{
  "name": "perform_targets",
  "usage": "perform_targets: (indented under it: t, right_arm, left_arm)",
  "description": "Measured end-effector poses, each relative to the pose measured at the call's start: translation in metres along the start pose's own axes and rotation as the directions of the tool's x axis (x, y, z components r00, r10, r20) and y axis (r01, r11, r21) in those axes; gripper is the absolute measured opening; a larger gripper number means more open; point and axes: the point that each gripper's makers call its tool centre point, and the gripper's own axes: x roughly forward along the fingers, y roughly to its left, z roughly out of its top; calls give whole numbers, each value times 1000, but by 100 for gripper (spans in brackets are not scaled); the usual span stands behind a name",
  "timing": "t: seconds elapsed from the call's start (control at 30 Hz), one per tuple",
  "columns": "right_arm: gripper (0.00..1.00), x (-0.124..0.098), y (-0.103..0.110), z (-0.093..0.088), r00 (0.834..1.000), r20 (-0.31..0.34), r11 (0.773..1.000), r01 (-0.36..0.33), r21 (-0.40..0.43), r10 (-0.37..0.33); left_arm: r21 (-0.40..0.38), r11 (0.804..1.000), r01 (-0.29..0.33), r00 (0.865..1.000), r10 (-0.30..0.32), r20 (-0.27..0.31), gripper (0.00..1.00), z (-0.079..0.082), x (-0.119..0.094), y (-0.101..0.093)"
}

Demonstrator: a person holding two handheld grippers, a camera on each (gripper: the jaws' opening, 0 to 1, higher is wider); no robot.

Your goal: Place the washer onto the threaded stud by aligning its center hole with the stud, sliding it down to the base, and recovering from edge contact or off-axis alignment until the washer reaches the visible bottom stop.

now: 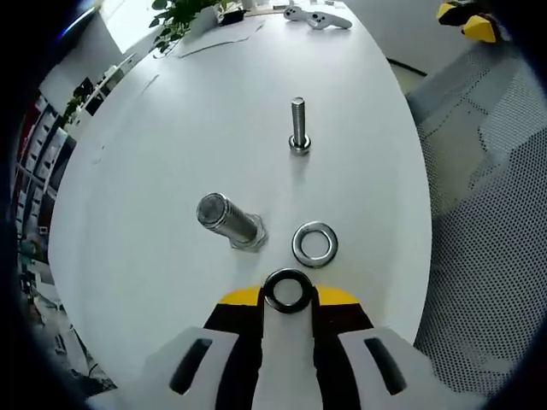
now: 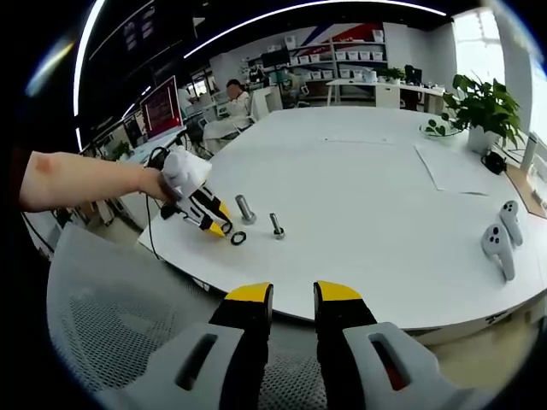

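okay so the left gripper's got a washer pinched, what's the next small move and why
Probably lift and carry the washer forward-left over the large stud, levelling its hole above the stud's top. The left gripper is shut on it low near the table, short of the stud; a second washer lies loose beside the stud.

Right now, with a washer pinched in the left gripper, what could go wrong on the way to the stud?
The left gripper holds the dark washer only by its edge, so it may tilt or slip. The large stud leans in this view, so off-axis contact is likely. The loose washer lies close by and could be knocked.
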Motion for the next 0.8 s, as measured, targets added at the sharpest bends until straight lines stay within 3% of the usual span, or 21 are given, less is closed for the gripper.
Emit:
perform_targets:
  t: [0.8]
  right_arm:
    - [22,0,-1,2,1000,12,1000,2,4,-2]
  left_arm:
    - [24,999,-43,997,41,60,19,34,-42,20]
